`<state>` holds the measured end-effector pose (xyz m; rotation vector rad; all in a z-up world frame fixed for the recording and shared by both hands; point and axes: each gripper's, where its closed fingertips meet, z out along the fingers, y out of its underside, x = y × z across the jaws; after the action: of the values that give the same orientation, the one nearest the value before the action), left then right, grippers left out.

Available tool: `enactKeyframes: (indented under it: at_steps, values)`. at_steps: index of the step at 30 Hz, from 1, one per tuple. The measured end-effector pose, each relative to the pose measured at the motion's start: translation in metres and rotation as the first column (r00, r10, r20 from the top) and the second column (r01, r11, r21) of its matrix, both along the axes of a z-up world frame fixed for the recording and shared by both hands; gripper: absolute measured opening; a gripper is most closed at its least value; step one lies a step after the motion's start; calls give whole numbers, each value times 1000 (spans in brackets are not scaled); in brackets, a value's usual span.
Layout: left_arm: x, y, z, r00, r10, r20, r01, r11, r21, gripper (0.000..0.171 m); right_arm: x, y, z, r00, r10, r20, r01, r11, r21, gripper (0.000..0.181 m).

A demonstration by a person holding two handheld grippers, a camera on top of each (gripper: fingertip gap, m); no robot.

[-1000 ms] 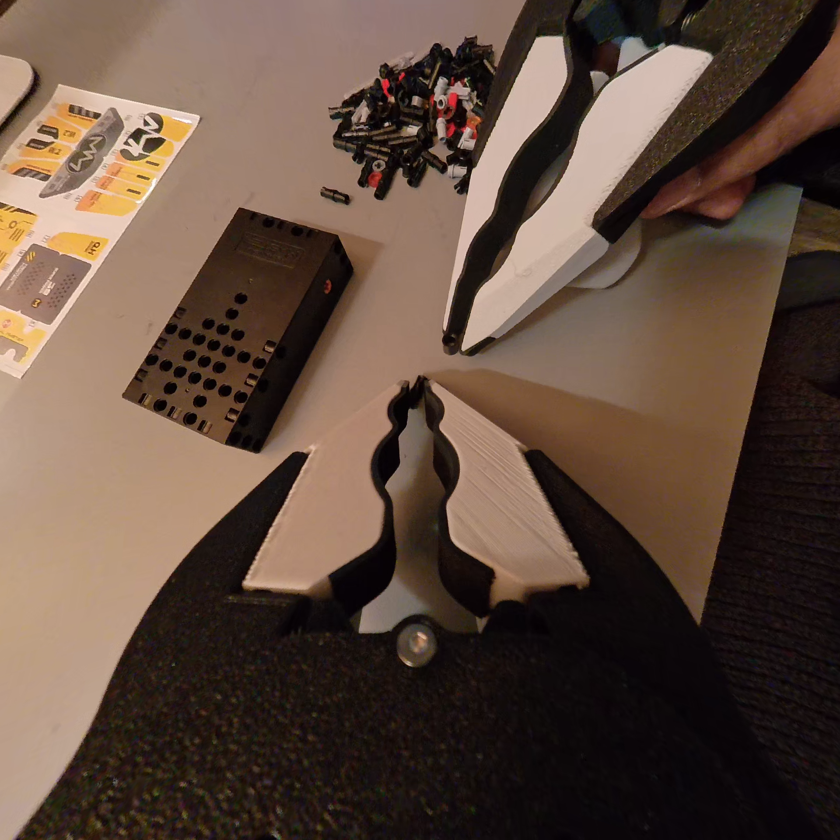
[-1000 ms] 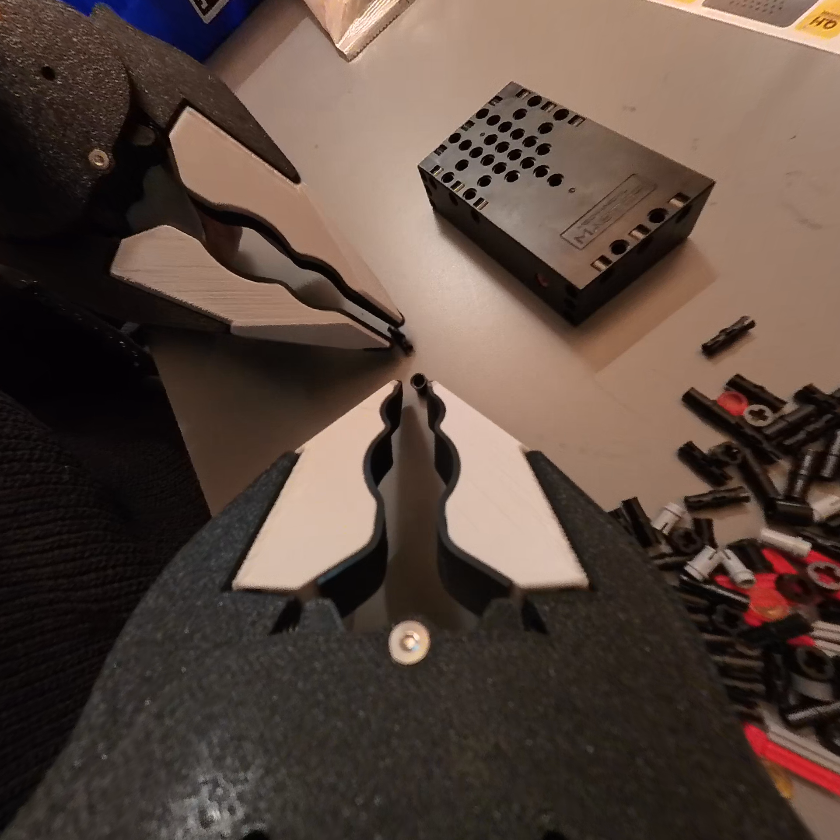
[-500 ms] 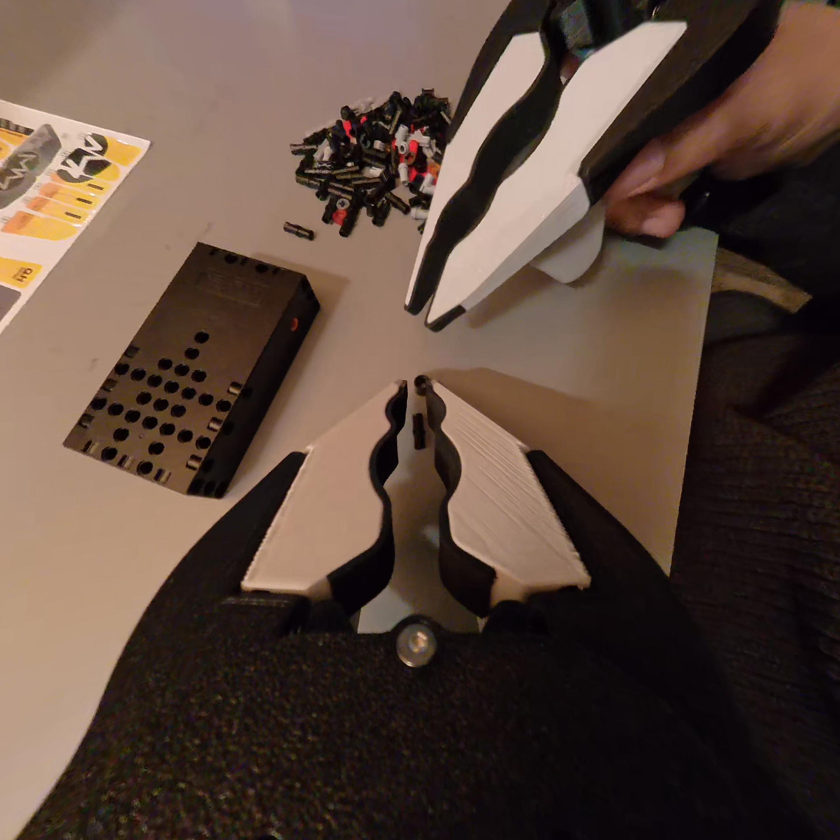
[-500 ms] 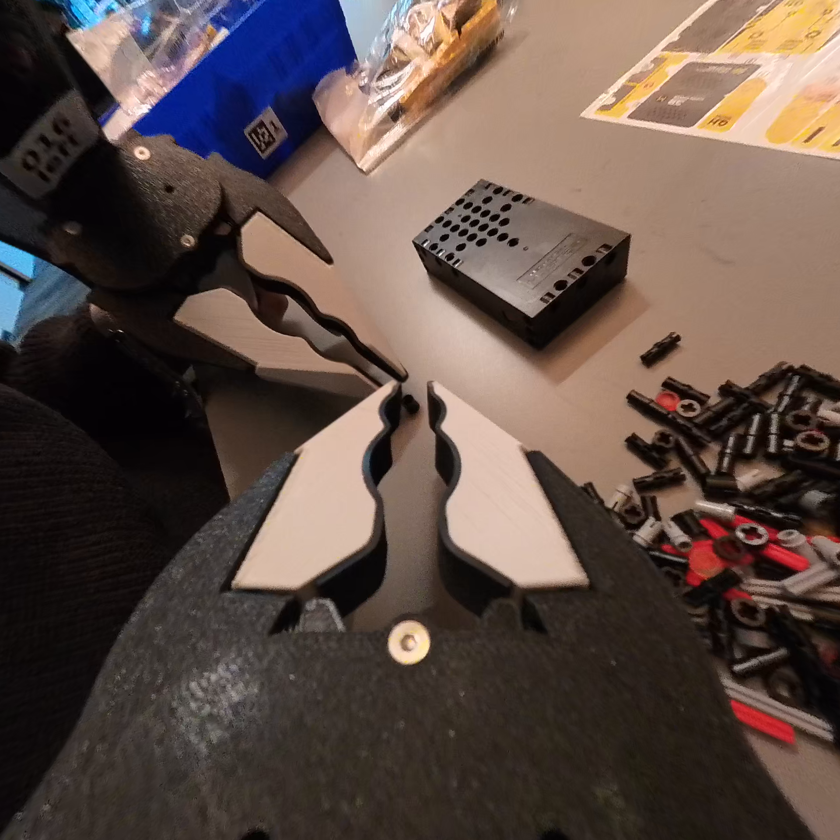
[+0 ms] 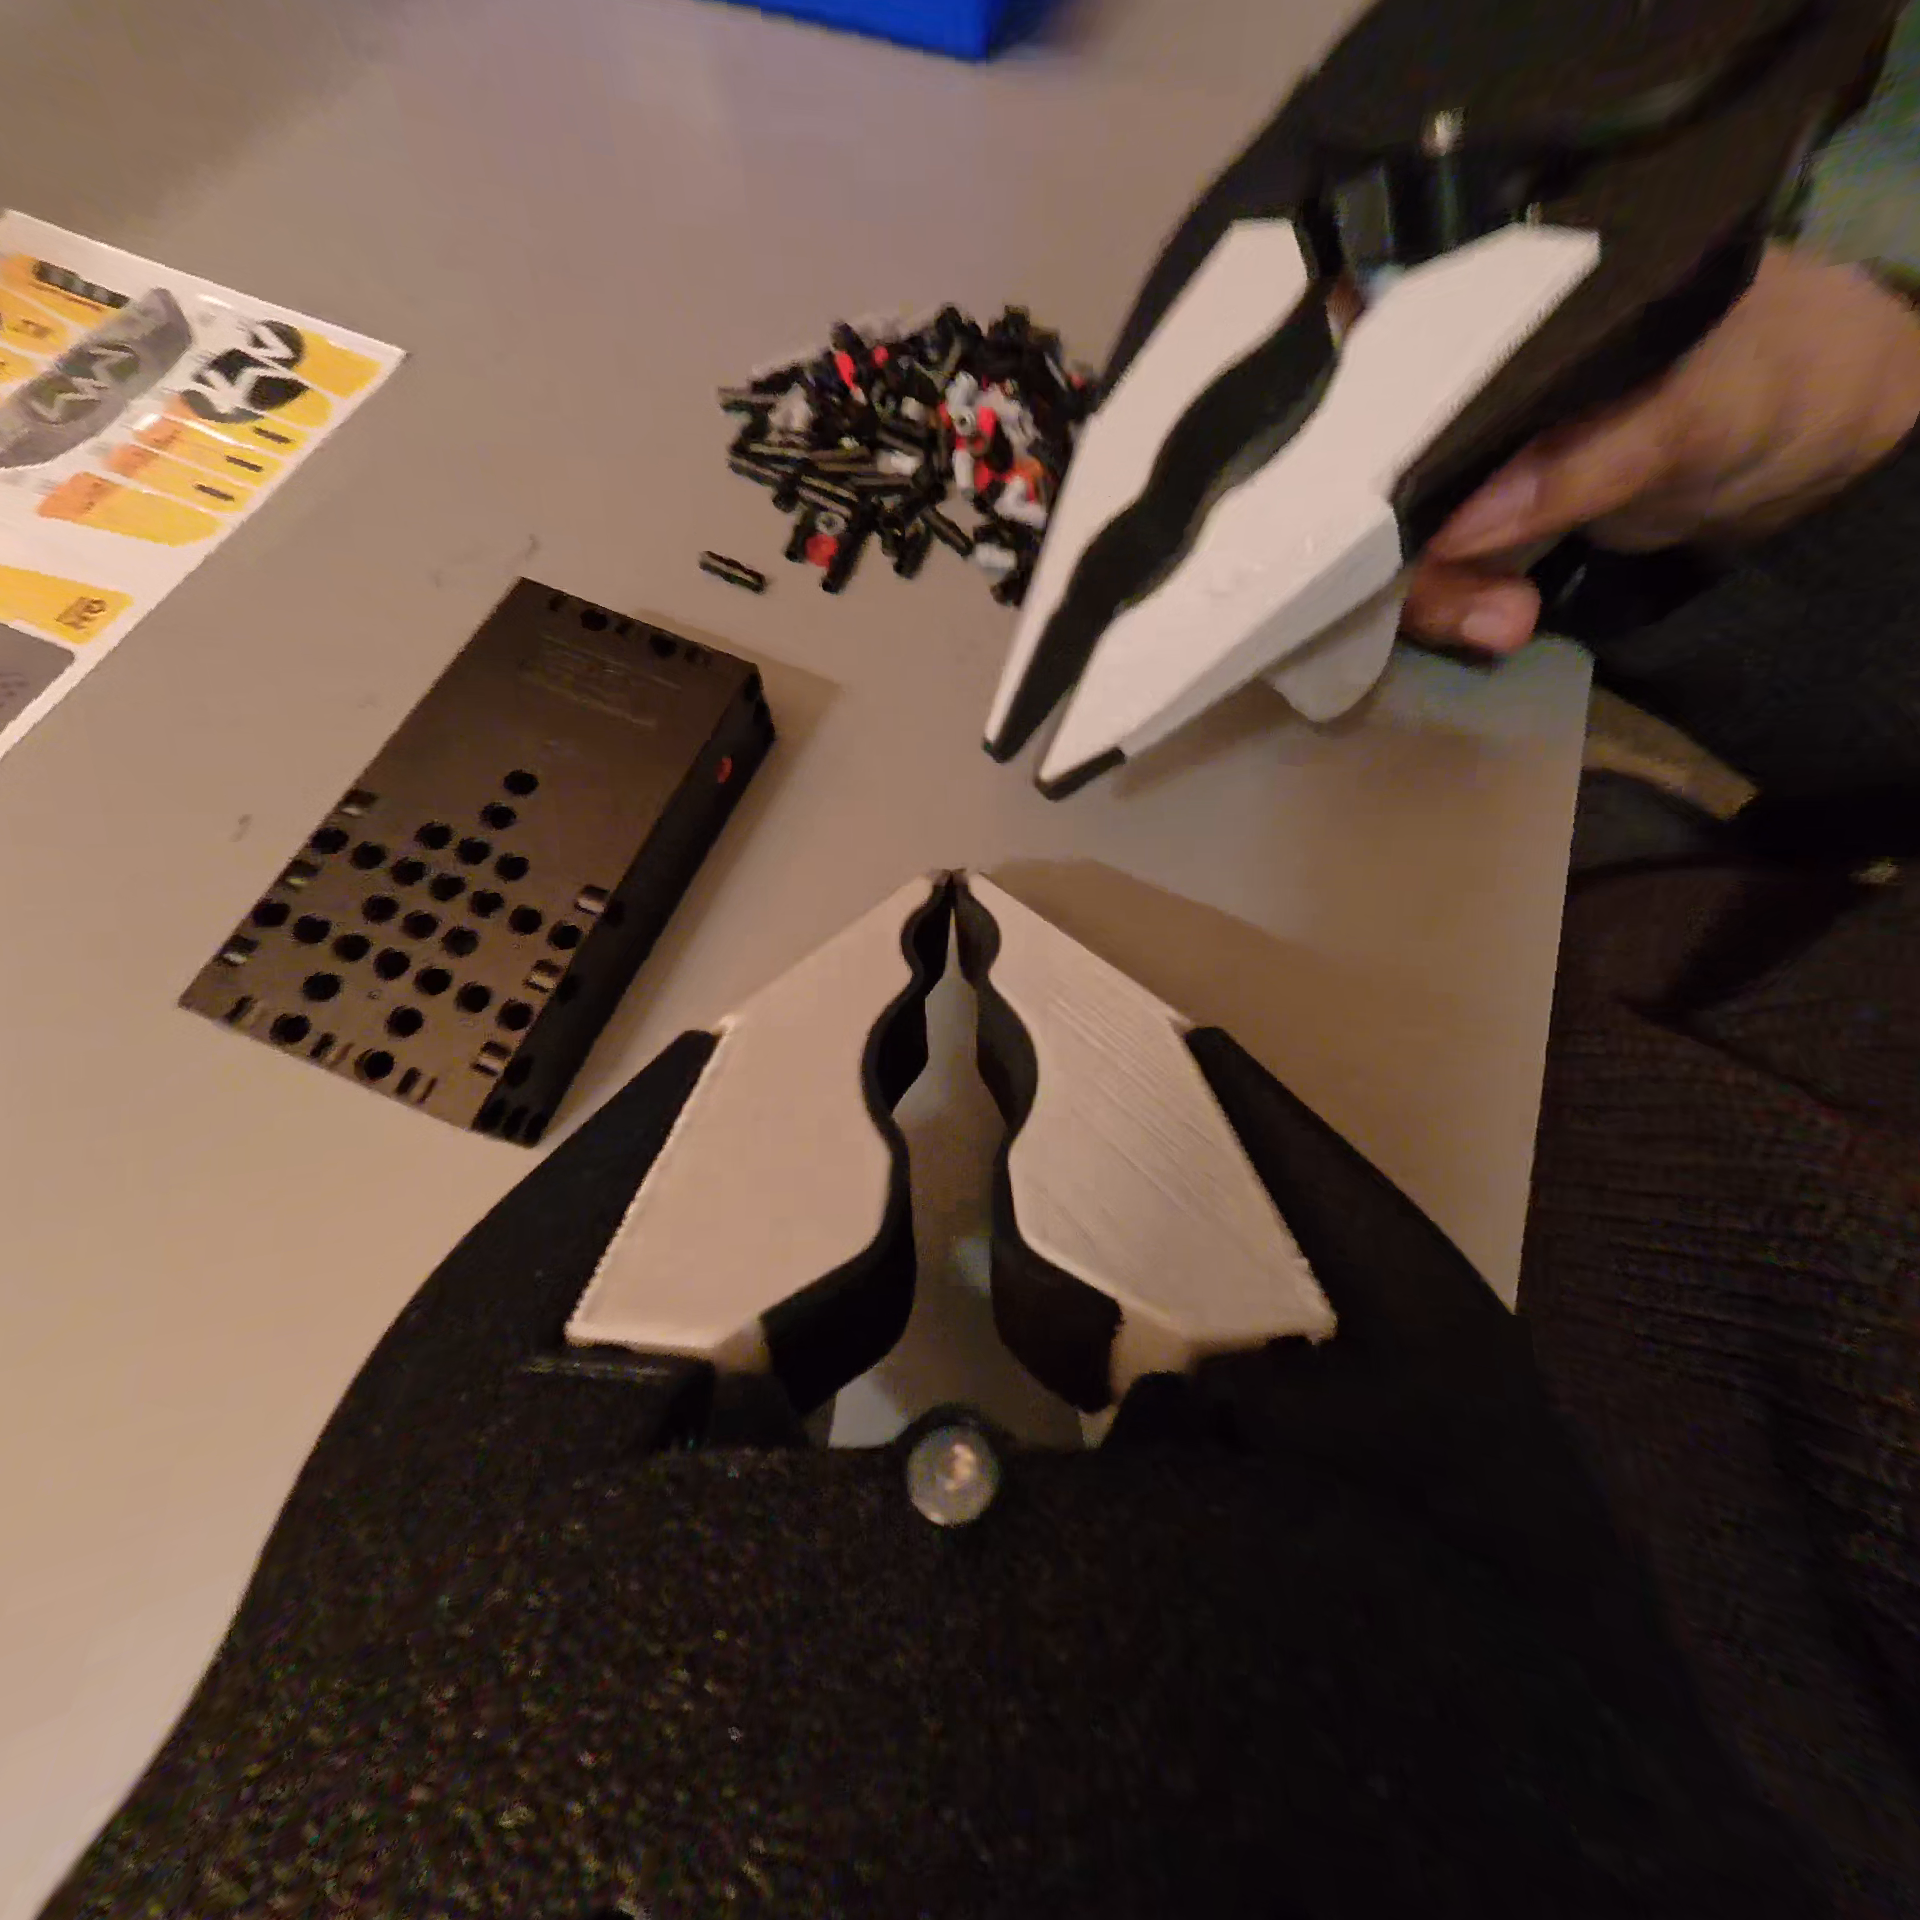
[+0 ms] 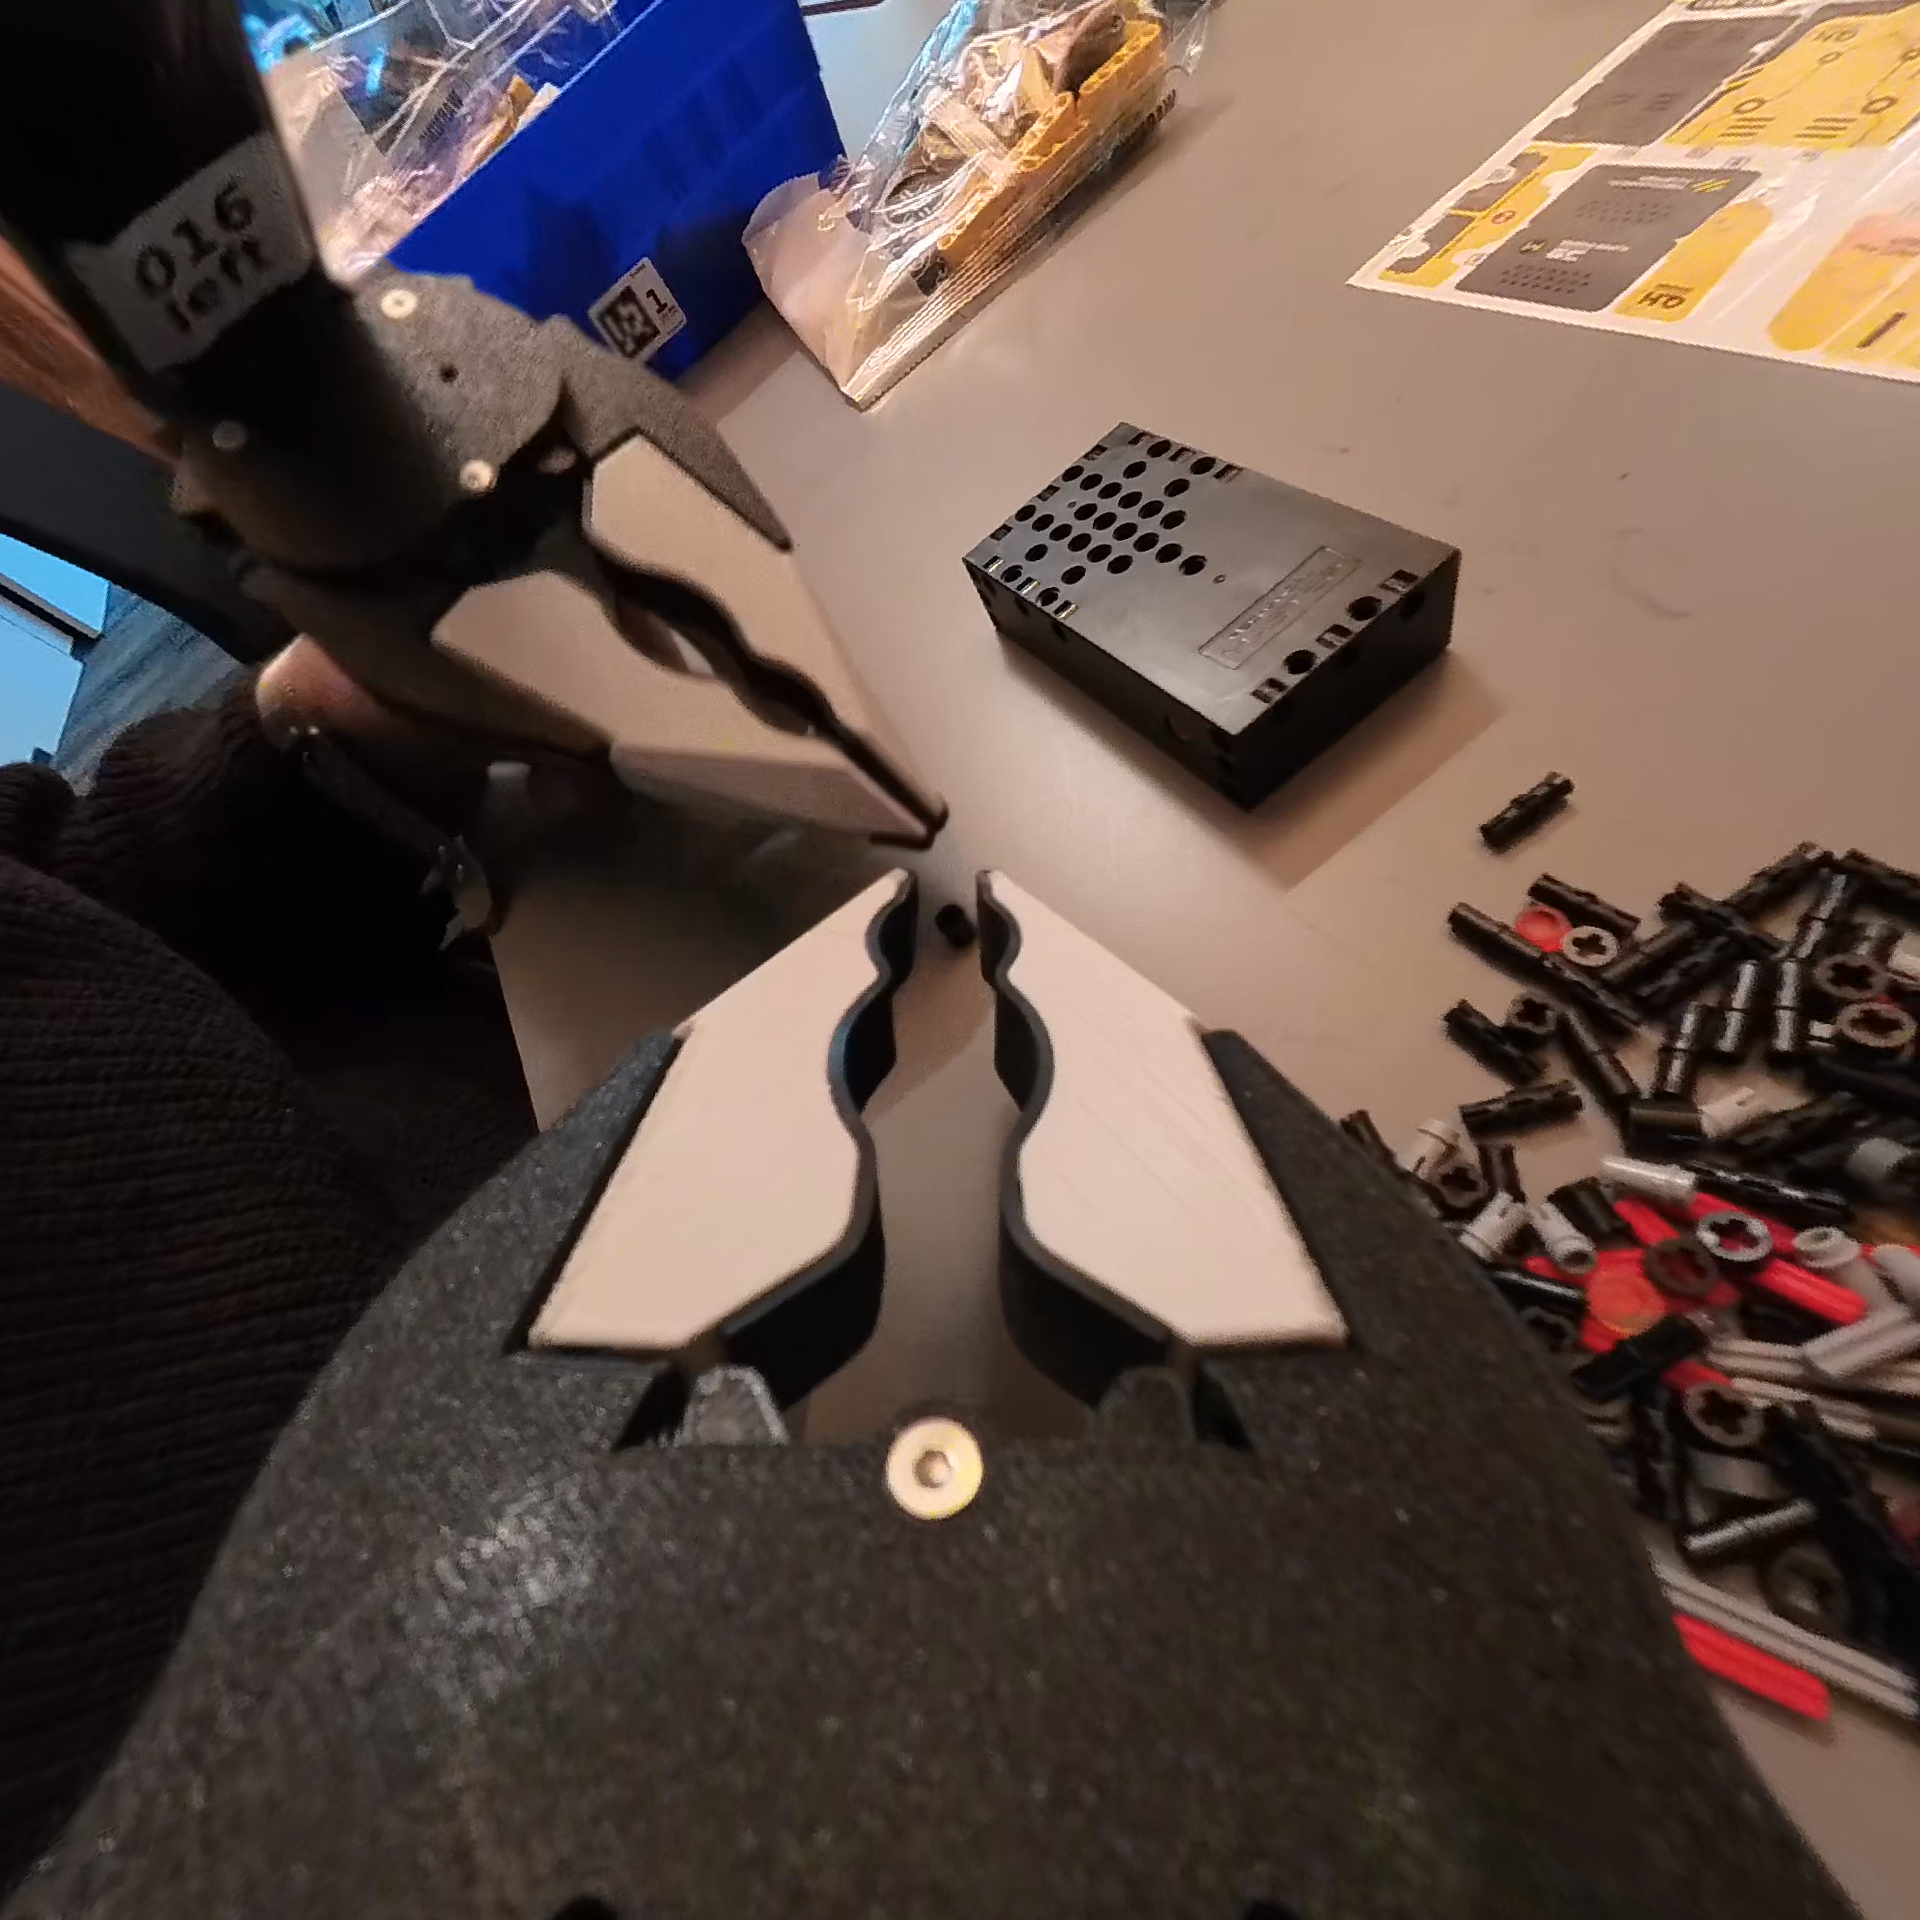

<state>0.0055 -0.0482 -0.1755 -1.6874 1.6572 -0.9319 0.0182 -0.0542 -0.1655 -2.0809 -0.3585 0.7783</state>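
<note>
Left gripper [image 5: 951, 883] tips pinched together, apparently empty. Right gripper [image 6: 945, 888] narrowly parted, small black pin [image 6: 952, 924] lying loose between tips. Beyond: perforated black block [image 6: 1216, 613], then heap of connector pins [image 6: 1704, 1195].

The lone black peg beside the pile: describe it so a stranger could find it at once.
On the grey table, find the black box with holes and the heap of small parts. Between them lies one short black peg, alone, touching neither.

table [image 5: 520, 312]: smooth matt grey | perforated box [image 6: 1226, 603]: glossy black plastic | right gripper [image 6: 945, 904]: grainy black body, matt white fingers
</note>
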Motion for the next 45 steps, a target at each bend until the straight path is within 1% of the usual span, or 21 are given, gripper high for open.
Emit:
enactKeyframes:
  at_steps: [3,5,6,8,12,15,20,25,29,30,31,33,37,40,41,43,45]
  values:
    - [-2,4,10,998,20,63,-13,994,-113,0,-2,-1,0,1000,6,27,-7,1000,12,11]
    - [-4,-1,9,999,-3,54,12,985,-173,0,-2,-1,-2,999,7,44,-8,1000,12,11]
    - [-4,-3,7,999,-12,39,19,984,-177,1,-3,-1,-2,999,10,50,-10,1000,12,11]
    - [-3,-6,1,1000,-23,4,23,990,-138,2,-3,-1,-2,999,10,48,-10,1000,17,11]
    - [-2,-6,-10,998,-14,-65,10,998,-64,4,1,0,4,1000,-1,-10,2,1000,24,11]
    - [-2,-6,-13,997,-17,-81,12,998,-64,9,2,0,5,1000,-4,-22,5,1000,30,11]
    - [-2,-9,-17,994,-31,-104,26,999,-48,17,1,0,3,1000,-5,8,4,1000,27,11]
    - [-1,-10,-20,992,-39,-123,35,999,-37,19,2,1,3,1000,-14,-9,14,1000,24,11]
    - [1,-10,-20,992,-35,-120,32,999,-26,18,2,1,2,1000,-14,1,14,1000,22,11]
    - [1,-10,-20,992,-35,-121,32,999,-23,16,2,1,2,1000,-14,5,14,1000,22,11]
    - [1,-10,-19,993,-31,-116,29,999,-20,6,2,1,2,1000,-13,7,13,1000,23,11]
    - [1,-7,-15,996,-17,-88,14,999,-31,6,1,1,3,1000,-9,6,9,1000,26,11]
    - [1,0,-5,999,23,-28,-25,995,-99,6,0,-1,8,999,11,-30,-10,999,48,11]
    - [1,7,8,997,68,49,-58,983,-175,6,-1,-4,18,998,27,-59,-20,994,103,11]
    - [2,7,15,993,79,92,-56,971,-231,6,0,-4,24,998,25,-56,-17,989,145,11]
    - [4,2,30,979,96,179,-21,924,-382,6,2,-1,37,1000,-3,-18,8,963,269,11]
    - [5,-6,37,972,89,217,29,873,-487,6,4,-2,55,999,-45,24,30,900,434,11]
